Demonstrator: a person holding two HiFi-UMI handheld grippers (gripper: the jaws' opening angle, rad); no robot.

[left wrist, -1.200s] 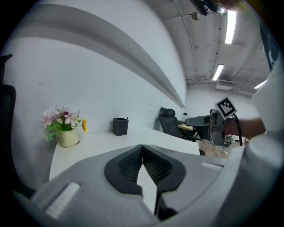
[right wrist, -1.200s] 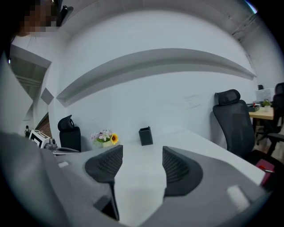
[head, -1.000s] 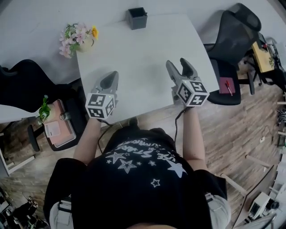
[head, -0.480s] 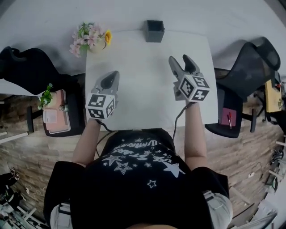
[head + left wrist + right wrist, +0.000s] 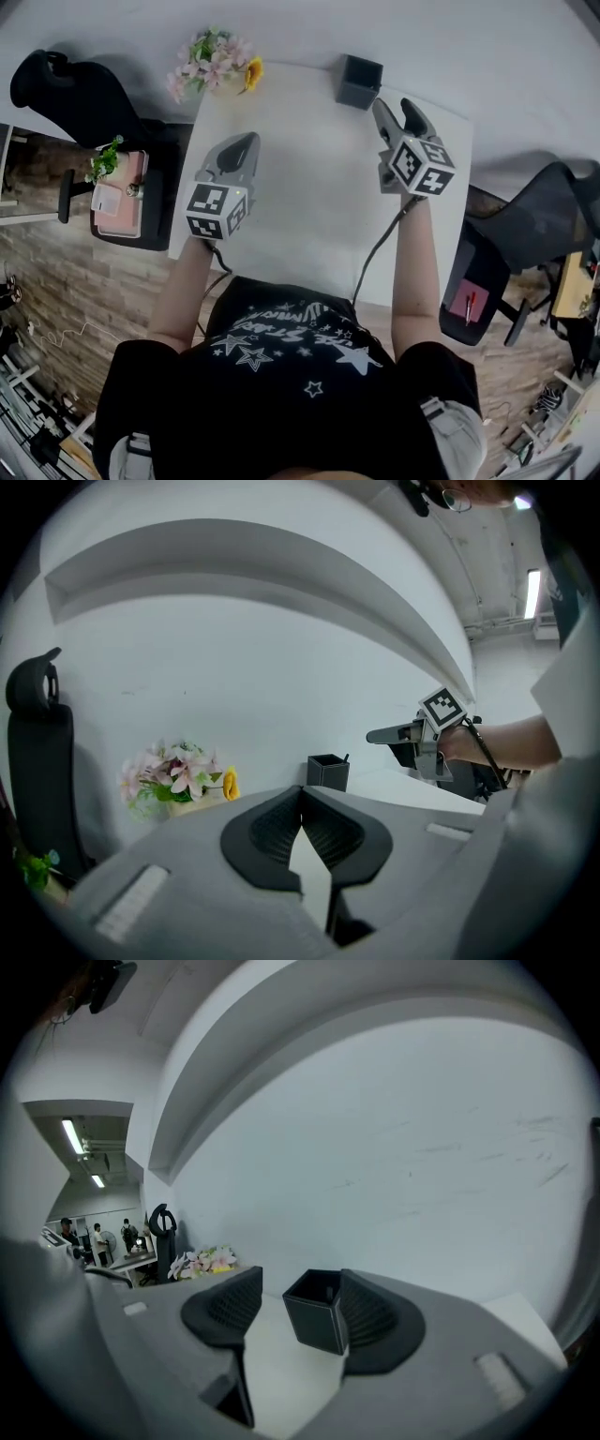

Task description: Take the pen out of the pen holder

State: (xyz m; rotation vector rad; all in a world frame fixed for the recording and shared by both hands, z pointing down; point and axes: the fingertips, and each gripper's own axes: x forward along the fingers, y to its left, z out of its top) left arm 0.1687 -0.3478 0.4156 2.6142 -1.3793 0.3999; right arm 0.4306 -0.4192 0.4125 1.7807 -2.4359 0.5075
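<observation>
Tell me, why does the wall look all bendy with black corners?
Left gripper view: the wide lens bows the white wall ledge into an arc and darkens the corners. Right gripper view: same bending, yet the dark square pen holder looks sharp. Head view: milder curving.

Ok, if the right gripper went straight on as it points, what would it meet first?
Probably the dark square pen holder, in line with the open right gripper; nothing shows between, depth unclear.

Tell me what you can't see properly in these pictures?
- Inside of the pen holder: head view, too small and dark.
- Part of the near edge of the table: head view, hidden by the person.
- People in the far room: right gripper view, too small.
</observation>
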